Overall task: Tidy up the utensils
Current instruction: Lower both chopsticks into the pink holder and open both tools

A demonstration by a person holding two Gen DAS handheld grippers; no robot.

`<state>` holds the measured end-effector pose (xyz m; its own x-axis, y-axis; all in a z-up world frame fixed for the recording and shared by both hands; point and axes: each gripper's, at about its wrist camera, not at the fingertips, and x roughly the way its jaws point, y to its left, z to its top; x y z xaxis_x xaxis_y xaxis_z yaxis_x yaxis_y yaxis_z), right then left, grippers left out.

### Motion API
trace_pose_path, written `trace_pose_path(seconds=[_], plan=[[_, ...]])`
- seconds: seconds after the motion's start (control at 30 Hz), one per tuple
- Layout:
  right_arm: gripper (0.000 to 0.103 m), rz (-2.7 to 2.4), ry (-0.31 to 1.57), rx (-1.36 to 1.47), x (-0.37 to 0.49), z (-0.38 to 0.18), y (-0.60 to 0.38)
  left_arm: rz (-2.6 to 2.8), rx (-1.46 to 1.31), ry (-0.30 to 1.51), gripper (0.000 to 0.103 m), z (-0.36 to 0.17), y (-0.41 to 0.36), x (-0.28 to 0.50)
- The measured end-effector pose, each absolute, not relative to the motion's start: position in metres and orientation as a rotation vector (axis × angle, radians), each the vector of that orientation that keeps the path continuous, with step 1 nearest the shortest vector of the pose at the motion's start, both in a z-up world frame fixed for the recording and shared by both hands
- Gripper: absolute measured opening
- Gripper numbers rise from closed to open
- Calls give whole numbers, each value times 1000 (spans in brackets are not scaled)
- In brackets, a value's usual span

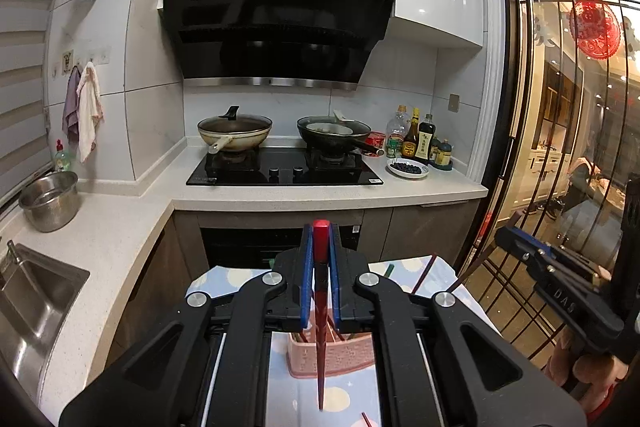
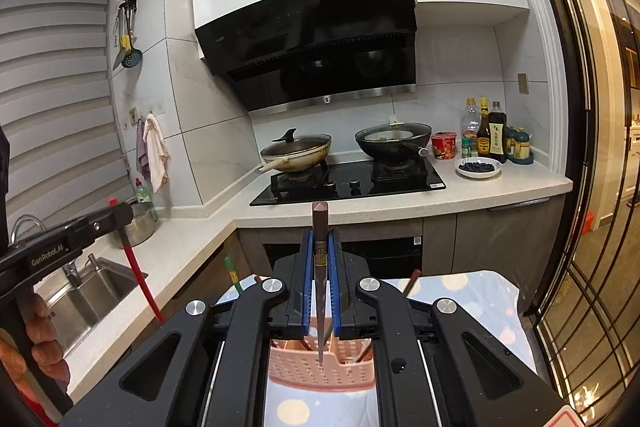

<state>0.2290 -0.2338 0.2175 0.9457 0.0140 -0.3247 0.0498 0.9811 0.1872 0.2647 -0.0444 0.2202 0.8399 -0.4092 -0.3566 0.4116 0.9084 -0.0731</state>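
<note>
My left gripper (image 1: pixel 321 259) is shut on a red chopstick (image 1: pixel 320 307) held upright, tip down in front of a pink slotted utensil basket (image 1: pixel 332 359). My right gripper (image 2: pixel 321 267) is shut on a dark brown chopstick (image 2: pixel 320 287) held upright, its tip over the same basket (image 2: pixel 320 367), which holds several chopsticks. The left gripper (image 2: pixel 120 217) with its red chopstick (image 2: pixel 140 279) shows at the left of the right wrist view. The right gripper (image 1: pixel 508 239) shows at the right of the left wrist view.
The basket stands on a small table with a blue dotted cloth (image 2: pixel 472 291); loose chopsticks (image 1: pixel 424 273) lie on it. Beyond are the counter, a sink (image 1: pixel 36 299), a steel pot (image 1: pixel 50 199), a stove with two pans (image 1: pixel 284 167), bottles (image 1: pixel 416 139) and a glass door (image 1: pixel 560 107).
</note>
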Motion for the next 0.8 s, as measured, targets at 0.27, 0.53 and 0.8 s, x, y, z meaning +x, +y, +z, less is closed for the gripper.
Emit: trace_pose_path(seconds=[0.27,0.53,0.8], plan=[[7,-2,361,196,270,207,-226,-429,19,387,7,224,-58,304],[7,-6,406,195,292,186,-226,-423,17,442,7,204,-69,330],[7,-18,440,196,303,171,-229,-410,5,492,7,183,-69,346]])
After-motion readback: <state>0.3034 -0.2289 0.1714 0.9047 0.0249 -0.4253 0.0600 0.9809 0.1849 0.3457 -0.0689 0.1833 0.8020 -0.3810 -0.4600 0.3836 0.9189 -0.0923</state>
